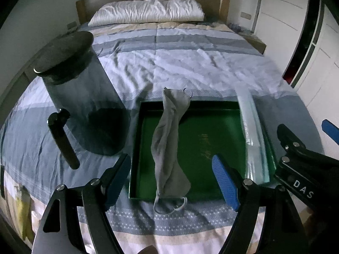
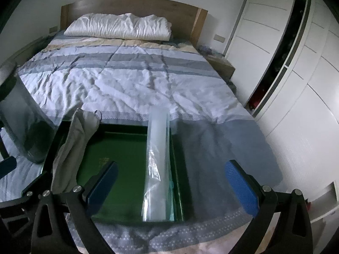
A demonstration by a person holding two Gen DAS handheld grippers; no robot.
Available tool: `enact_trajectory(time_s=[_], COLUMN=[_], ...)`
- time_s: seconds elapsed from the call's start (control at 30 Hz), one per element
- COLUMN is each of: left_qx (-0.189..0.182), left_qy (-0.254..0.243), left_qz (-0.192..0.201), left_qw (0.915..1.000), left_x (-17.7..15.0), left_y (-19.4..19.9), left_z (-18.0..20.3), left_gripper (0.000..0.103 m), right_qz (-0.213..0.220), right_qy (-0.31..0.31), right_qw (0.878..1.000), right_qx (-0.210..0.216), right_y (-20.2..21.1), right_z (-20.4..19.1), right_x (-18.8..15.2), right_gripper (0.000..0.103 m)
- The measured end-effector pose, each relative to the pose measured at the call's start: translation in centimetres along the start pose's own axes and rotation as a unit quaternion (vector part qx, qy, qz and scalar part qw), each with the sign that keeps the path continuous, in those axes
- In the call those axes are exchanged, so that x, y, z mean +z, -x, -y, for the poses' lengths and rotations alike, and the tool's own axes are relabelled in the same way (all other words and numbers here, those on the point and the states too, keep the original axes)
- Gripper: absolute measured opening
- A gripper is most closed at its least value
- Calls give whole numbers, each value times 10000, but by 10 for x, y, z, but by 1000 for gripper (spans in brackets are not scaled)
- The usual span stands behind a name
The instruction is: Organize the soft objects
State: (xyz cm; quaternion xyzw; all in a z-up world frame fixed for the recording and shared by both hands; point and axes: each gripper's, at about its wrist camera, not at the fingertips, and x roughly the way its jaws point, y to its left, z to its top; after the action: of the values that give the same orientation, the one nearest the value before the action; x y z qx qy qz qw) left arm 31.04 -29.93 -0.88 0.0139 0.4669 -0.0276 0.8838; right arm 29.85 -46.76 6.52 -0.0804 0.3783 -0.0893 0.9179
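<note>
A grey cloth face mask [image 1: 169,146] lies stretched lengthwise across the left part of a green tray [image 1: 203,139], its ear loops hanging over the near rim onto the bedspread. A rolled clear plastic bag [image 1: 252,135] rests along the tray's right side. My left gripper [image 1: 171,182] hovers open above the mask's near end, nothing between its blue pads. In the right wrist view the mask [image 2: 72,148] lies at the left and the plastic roll [image 2: 157,169] runs between the fingers of my right gripper [image 2: 178,186], which is open and holds nothing.
A dark translucent canister [image 1: 82,97] with a black lid stands on the bed left of the tray, also seen as the canister [image 2: 23,124]. Striped bedspread [image 1: 180,63], white pillow [image 1: 148,10] and headboard lie beyond. White wardrobe doors [image 2: 296,84] line the right side.
</note>
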Motion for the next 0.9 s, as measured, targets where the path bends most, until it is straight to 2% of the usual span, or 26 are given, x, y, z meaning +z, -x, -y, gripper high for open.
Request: enact_trajectory(time_s=[0.03, 0.13, 0.4, 0.9], left_qx=[14, 46, -8, -668], left_qy=[0, 33, 75, -218], left_qz=[29, 87, 283, 1109], left_qw=[10000, 9999, 9996, 9913], left_x=[0, -1, -14, -58], left_y=[4, 12, 38, 132], left_z=[-1, -4, -14, -37], left_gripper=[74, 89, 89, 96], right_qz=[14, 55, 219, 497], right_qy=[-5, -38, -65, 75], right_qw=[10000, 10000, 9997, 9987], right_qx=[-15, -54, -15, -2], right_y=[3, 15, 46, 137], right_z=[0, 1, 2, 0], right_x=[0, -1, -12, -75], right_gripper=[103, 103, 103, 103])
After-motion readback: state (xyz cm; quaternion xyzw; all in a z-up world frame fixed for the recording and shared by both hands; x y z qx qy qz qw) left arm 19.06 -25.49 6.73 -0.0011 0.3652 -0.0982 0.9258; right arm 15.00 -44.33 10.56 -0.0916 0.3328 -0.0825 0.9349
